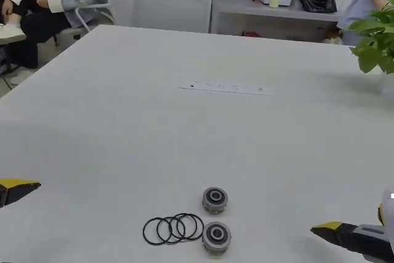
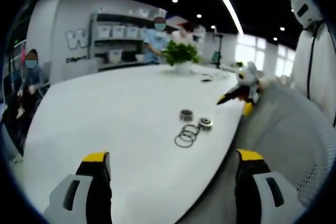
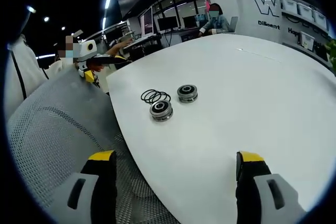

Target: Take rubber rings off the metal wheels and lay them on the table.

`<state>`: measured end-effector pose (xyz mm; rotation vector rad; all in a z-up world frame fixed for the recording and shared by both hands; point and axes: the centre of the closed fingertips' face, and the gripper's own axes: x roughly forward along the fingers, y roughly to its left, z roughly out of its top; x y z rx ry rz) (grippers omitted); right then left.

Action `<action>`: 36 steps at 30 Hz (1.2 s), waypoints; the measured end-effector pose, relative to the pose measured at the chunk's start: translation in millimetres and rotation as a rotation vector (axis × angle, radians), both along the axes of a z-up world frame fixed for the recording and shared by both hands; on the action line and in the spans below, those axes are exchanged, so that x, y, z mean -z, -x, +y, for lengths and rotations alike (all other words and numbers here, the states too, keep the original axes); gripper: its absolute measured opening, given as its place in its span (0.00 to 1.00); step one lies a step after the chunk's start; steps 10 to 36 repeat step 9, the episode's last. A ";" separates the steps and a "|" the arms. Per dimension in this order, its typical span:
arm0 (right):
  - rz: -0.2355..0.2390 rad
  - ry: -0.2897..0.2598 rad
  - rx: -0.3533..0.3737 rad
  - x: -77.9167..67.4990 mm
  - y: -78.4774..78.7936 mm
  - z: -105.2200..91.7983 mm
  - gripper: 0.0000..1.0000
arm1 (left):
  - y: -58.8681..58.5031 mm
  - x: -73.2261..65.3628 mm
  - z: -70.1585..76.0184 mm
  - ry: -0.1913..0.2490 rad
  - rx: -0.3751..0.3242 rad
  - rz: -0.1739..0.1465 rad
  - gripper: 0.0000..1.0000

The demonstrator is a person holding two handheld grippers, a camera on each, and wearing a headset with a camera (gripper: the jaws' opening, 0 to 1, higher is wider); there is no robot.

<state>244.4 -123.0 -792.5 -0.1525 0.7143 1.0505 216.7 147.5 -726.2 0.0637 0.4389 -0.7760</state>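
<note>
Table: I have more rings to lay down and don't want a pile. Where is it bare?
Bare table runs wide between the metal wheels and the flat strip farther back, and left of the rubber rings. Crowded at the near edge: overlapping rings beside the nearer wheel.

Before you on the table (image 1: 123,127), the far wheel (image 1: 215,199) is sitting behind the near wheel (image 1: 216,236); rubber rings (image 1: 173,228) are lying just left of the latter.

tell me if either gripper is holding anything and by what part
Nothing is held. The left gripper and right gripper are both open with empty jaws, apart from the rings and wheels on the table.
</note>
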 end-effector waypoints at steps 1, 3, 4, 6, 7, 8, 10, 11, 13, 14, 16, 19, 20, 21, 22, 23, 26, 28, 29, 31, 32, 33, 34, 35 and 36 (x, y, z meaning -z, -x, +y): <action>0.000 0.000 0.005 0.2 -0.2 -0.5 0.91 | -0.3 0.3 0.6 0.000 -0.002 0.000 1.00; -0.002 -0.001 0.012 0.3 -0.4 -1.3 0.91 | -0.3 0.6 1.5 0.001 -0.004 -0.002 1.00; -0.001 -0.002 0.014 0.5 -0.5 -1.7 0.90 | -0.4 0.4 2.0 0.004 -0.007 -0.004 1.00; 0.000 -0.002 0.020 1.0 -0.3 -2.7 0.90 | 0.5 0.5 2.8 0.010 -0.010 -0.004 1.00; 0.001 0.000 0.020 1.3 0.3 -3.2 0.90 | 0.8 1.3 3.8 0.011 -0.012 -0.004 1.00; 0.000 0.000 0.020 1.4 0.3 -3.5 0.90 | 0.6 1.5 4.5 0.013 -0.015 -0.004 1.00; -0.001 0.001 0.021 1.3 0.2 -3.8 0.90 | 0.3 1.5 5.4 0.019 -0.020 -0.004 1.00; -0.001 0.001 0.021 1.3 0.2 -3.8 0.90 | 0.3 1.5 5.4 0.019 -0.020 -0.004 1.00; -0.001 0.001 0.021 1.3 0.2 -3.8 0.90 | 0.3 1.5 5.4 0.019 -0.020 -0.004 1.00; -0.001 0.001 0.021 1.3 0.2 -3.8 0.90 | 0.3 1.5 5.4 0.019 -0.020 -0.004 1.00; -0.001 0.001 0.021 1.3 0.2 -3.8 0.90 | 0.3 1.5 5.4 0.019 -0.020 -0.004 1.00; -0.001 0.001 0.021 1.3 0.2 -3.8 0.90 | 0.3 1.5 5.4 0.019 -0.020 -0.004 1.00; -0.001 0.001 0.021 1.3 0.2 -3.8 0.90 | 0.3 1.5 5.4 0.019 -0.020 -0.004 1.00; -0.001 0.001 0.021 1.3 0.2 -3.8 0.90 | 0.3 1.5 5.4 0.019 -0.020 -0.004 1.00; -0.001 0.001 0.021 1.3 0.2 -3.8 0.90 | 0.3 1.5 5.4 0.019 -0.020 -0.004 1.00; -0.001 0.001 0.021 1.3 0.2 -3.8 0.90 | 0.3 1.5 5.4 0.019 -0.020 -0.004 1.00; -0.001 0.001 0.021 1.3 0.2 -3.8 0.90 | 0.3 1.5 5.4 0.019 -0.020 -0.004 1.00; -0.001 0.001 0.021 1.3 0.2 -3.8 0.90 | 0.3 1.5 5.4 0.019 -0.020 -0.004 1.00; -0.001 0.001 0.021 1.3 0.2 -3.8 0.90 | 0.3 1.5 5.4 0.019 -0.020 -0.004 1.00; -0.001 0.001 0.021 1.3 0.2 -3.8 0.90 | 0.3 1.5 5.4 0.019 -0.020 -0.004 1.00; -0.001 0.001 0.021 1.3 0.2 -3.8 0.90 | 0.3 1.5 5.4 0.019 -0.020 -0.004 1.00; -0.001 0.001 0.021 1.3 0.2 -3.8 0.90 | 0.3 1.5 5.4 0.019 -0.020 -0.004 1.00; -0.001 0.001 0.021 1.3 0.2 -3.8 0.90 | 0.3 1.5 5.4 0.019 -0.020 -0.004 1.00; -0.001 0.001 0.021 1.3 0.2 -3.8 0.90 | 0.3 1.5 5.4 0.019 -0.020 -0.004 1.00; -0.001 0.001 0.021 1.3 0.2 -3.8 0.90 | 0.3 1.5 5.4 0.019 -0.020 -0.004 1.00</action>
